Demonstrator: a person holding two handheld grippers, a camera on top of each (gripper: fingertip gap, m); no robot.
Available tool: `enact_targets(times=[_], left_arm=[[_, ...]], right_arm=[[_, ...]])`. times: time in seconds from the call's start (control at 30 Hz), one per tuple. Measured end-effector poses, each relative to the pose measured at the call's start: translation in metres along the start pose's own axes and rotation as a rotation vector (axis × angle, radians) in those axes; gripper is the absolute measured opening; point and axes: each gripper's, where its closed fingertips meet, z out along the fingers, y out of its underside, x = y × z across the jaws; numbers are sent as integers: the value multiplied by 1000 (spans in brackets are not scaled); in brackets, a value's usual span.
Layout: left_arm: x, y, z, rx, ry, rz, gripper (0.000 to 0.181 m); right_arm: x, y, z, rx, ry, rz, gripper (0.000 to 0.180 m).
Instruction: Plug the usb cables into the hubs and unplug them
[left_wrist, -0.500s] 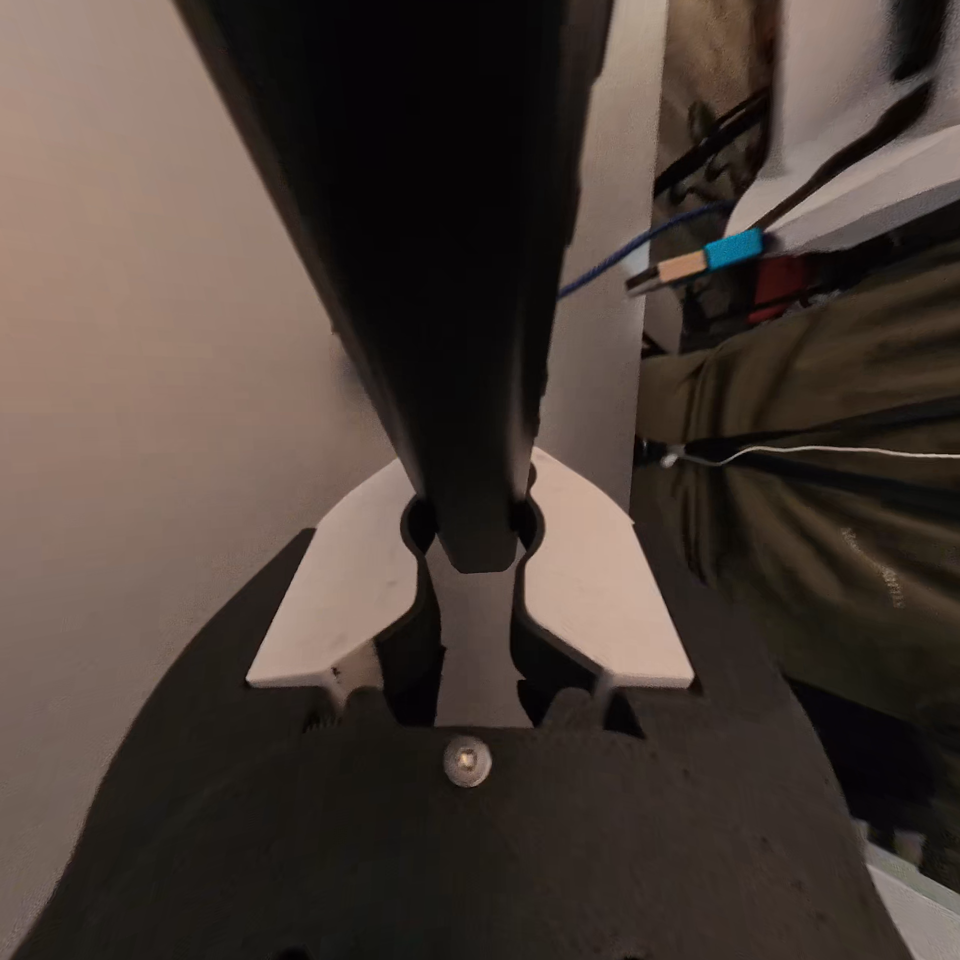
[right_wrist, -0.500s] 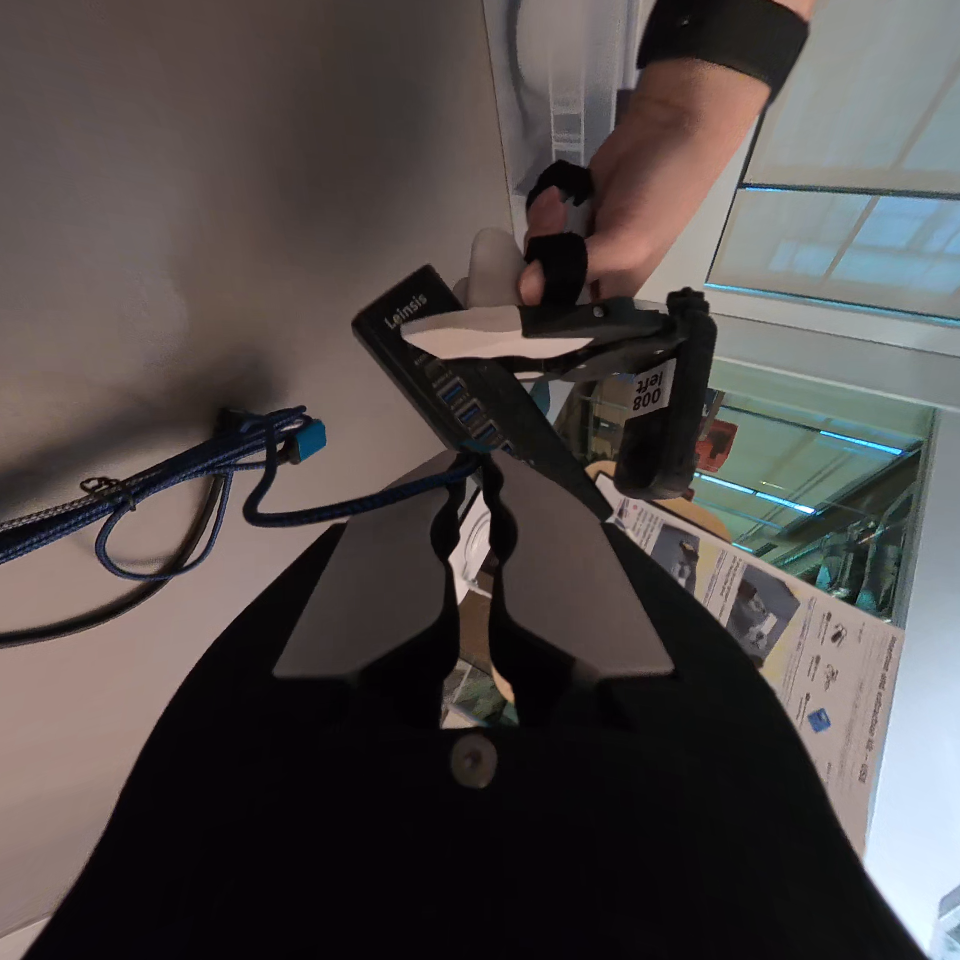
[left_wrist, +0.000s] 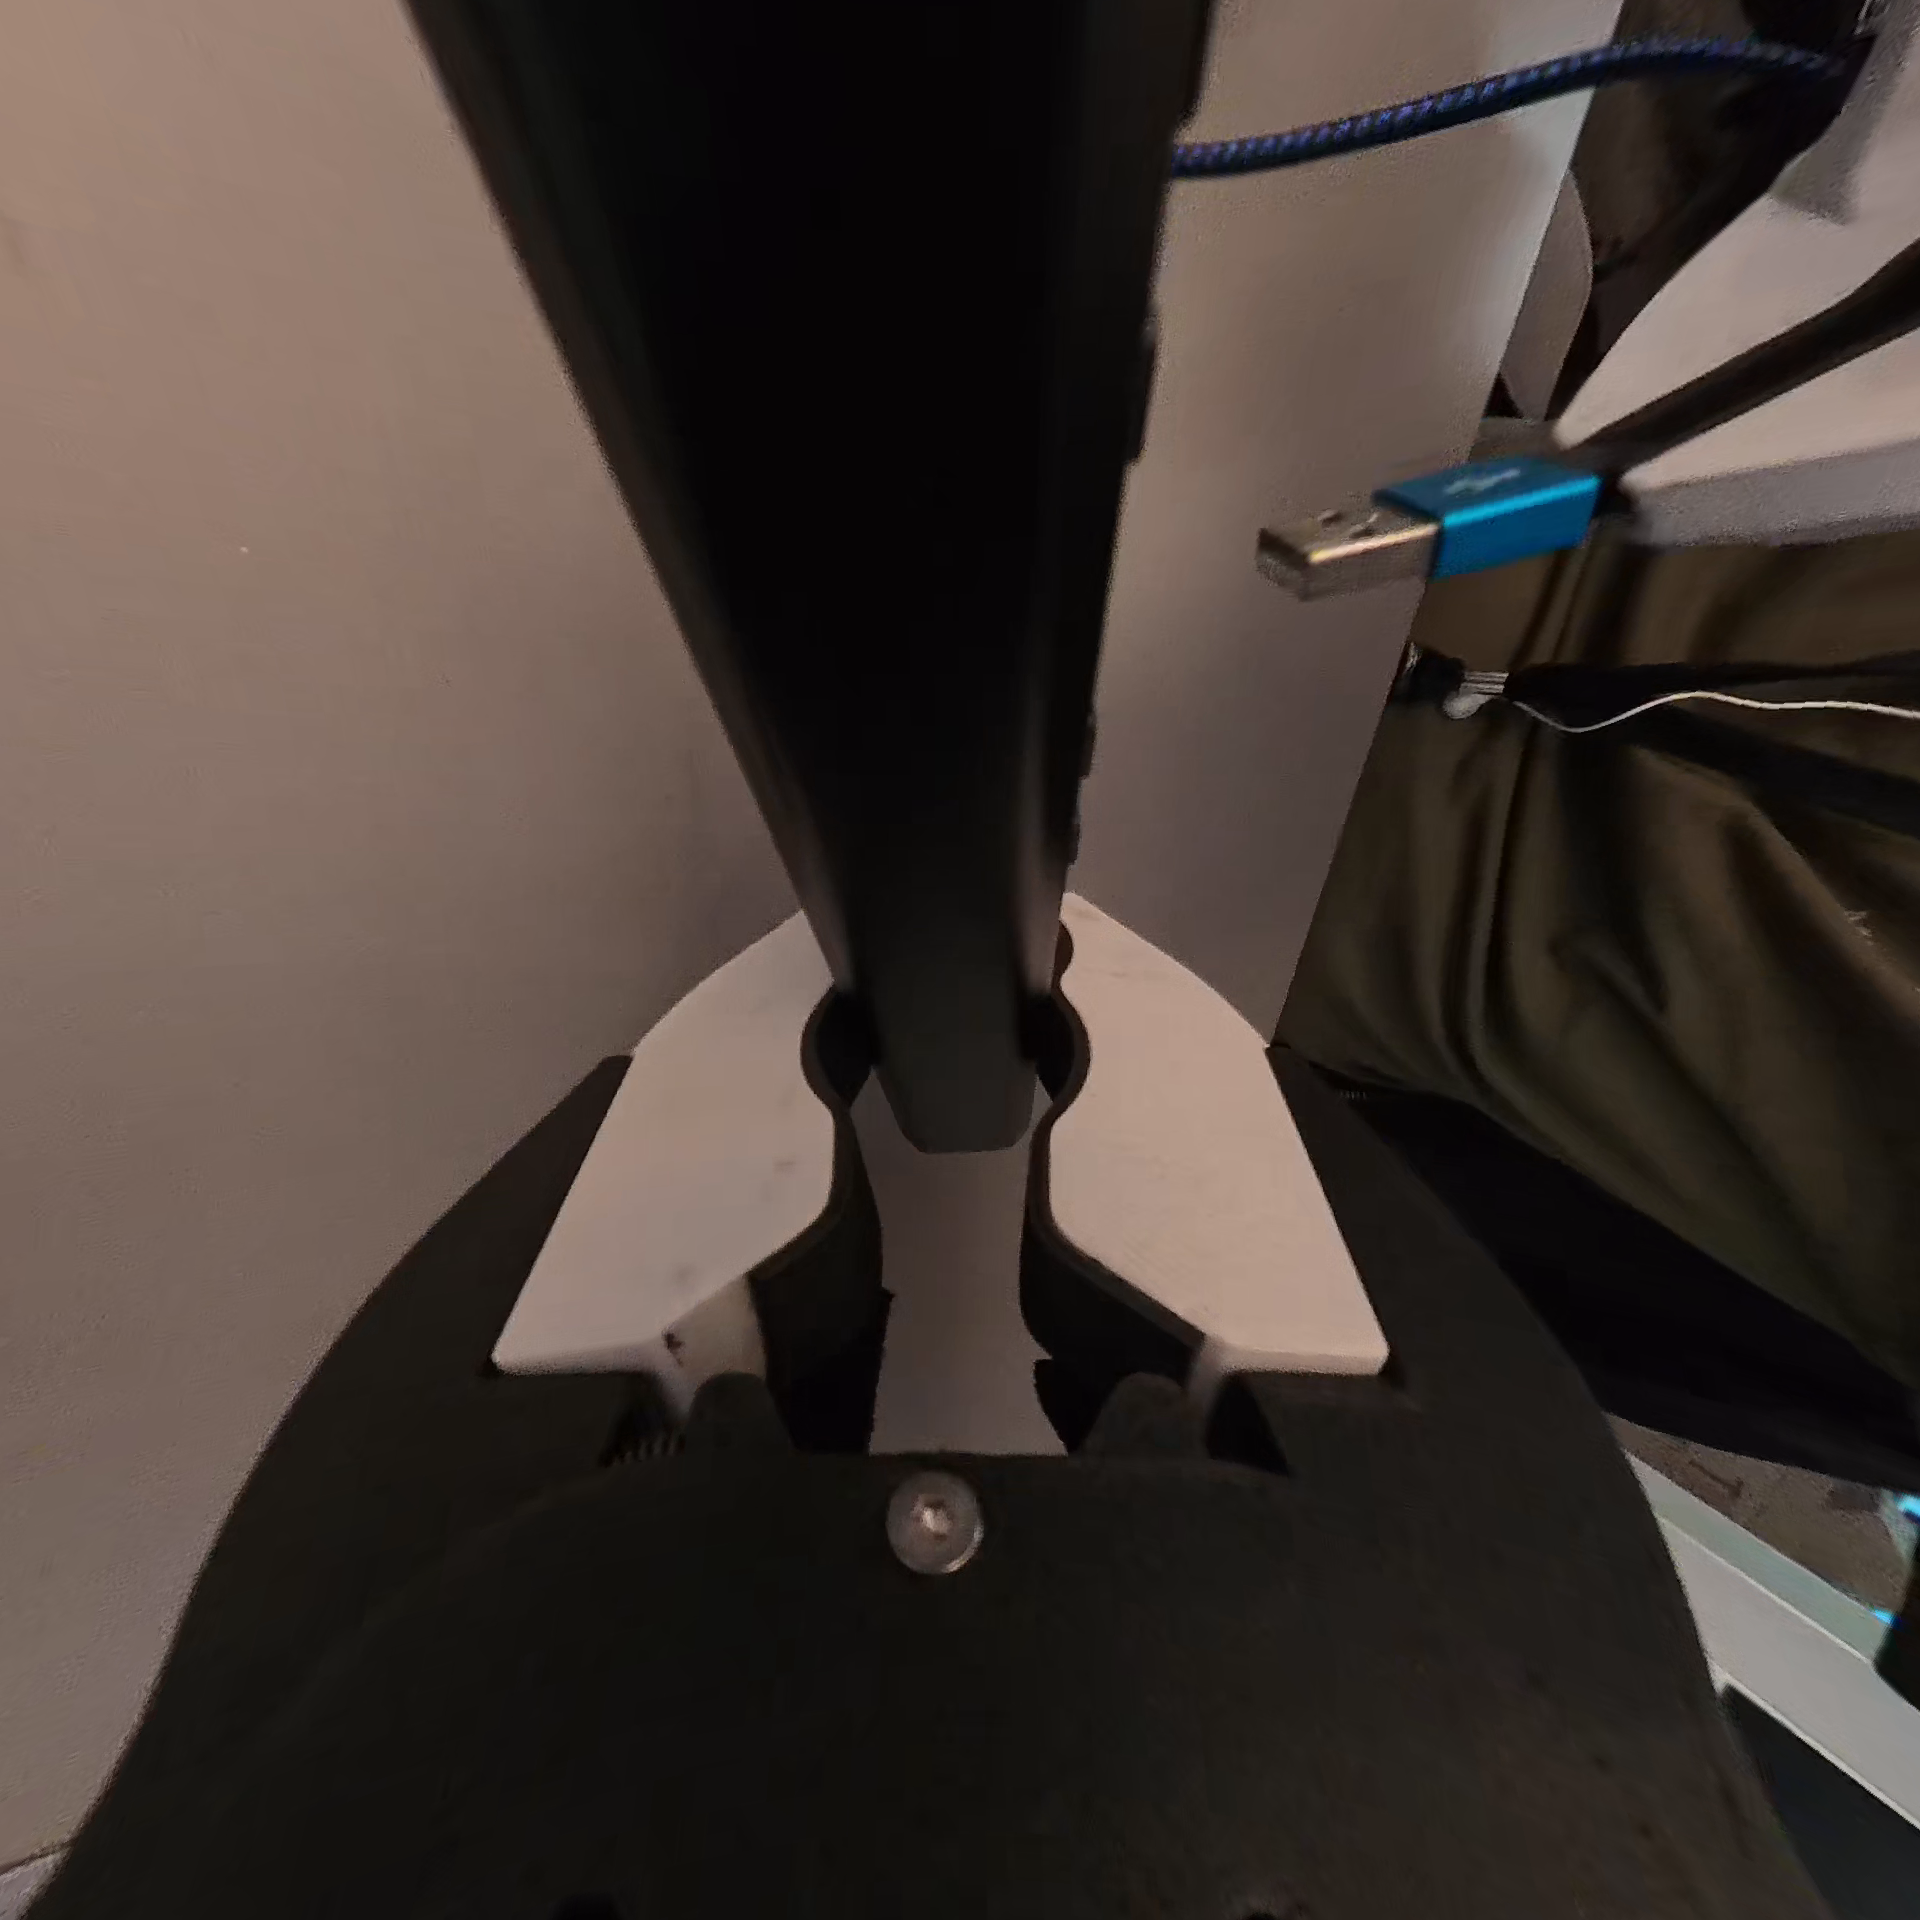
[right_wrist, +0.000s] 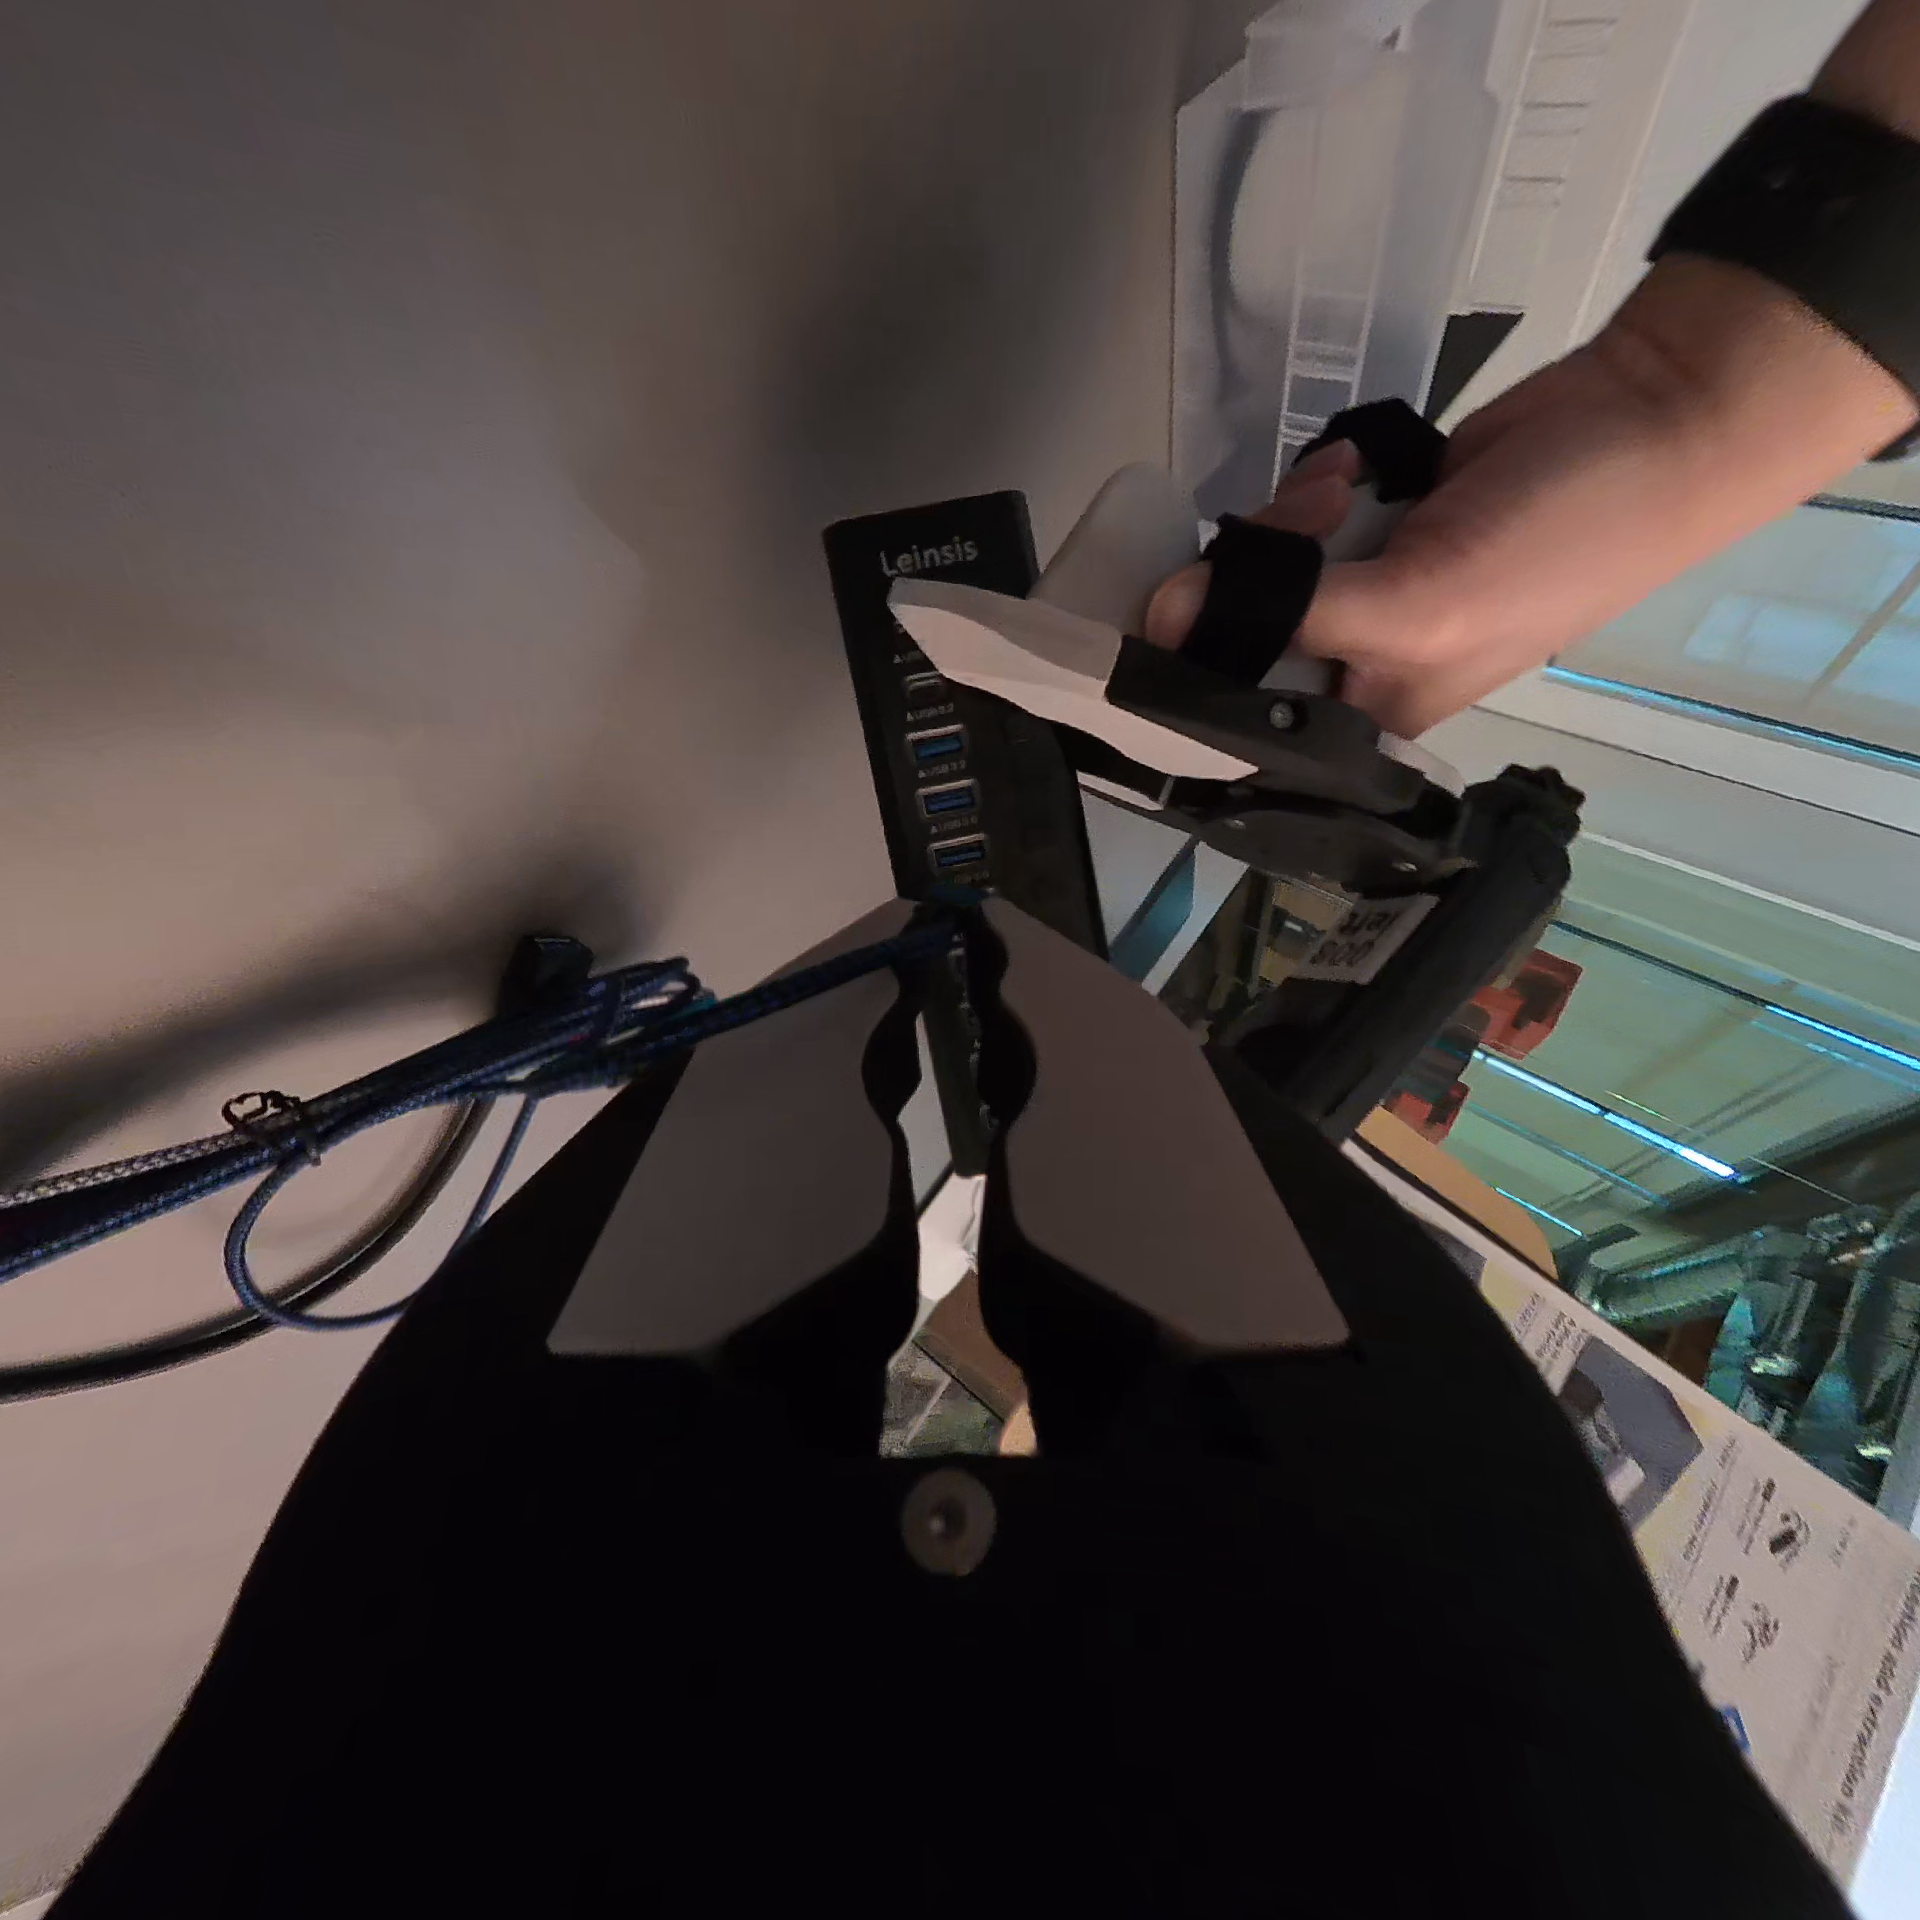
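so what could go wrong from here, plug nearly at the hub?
1. The blue USB plug sits off to the black hub's side, so it may miss a port.
2. The left hand-held gripper pinches only the hub's end; pushing could pivot it.
3. The braided cable could snag.

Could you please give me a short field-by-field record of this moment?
left gripper: shut on the black hub, gripping its end
right gripper: shut on the blue plug, metal tip bare
plug vs hub: apart, not inserted; tip points toward the hub's side
hub ports: several blue ones free in the right wrist view
cable: blue braided, runs behind the hub
other cables: bundled on the table
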Motion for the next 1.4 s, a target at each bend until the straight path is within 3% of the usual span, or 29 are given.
enact_targets(times=[0.63, 0.8, 0.97, 1.4], left_arm=[[15, 3, 25, -25, 117, 36, 28], [18, 4, 24, -43, 124, 45, 28], [16, 3, 23, -36, 108, 23, 28], [24, 1, 23, 5, 133, 23, 29]], right_arm=[[-23, -14, 21, 51, -181, 20, 7], [-24, -16, 21, 71, -178, -47, 6], [-21, -12, 25, 28, -206, 64, 6], [-20, -11, 26, -14, -195, 2, 7]])
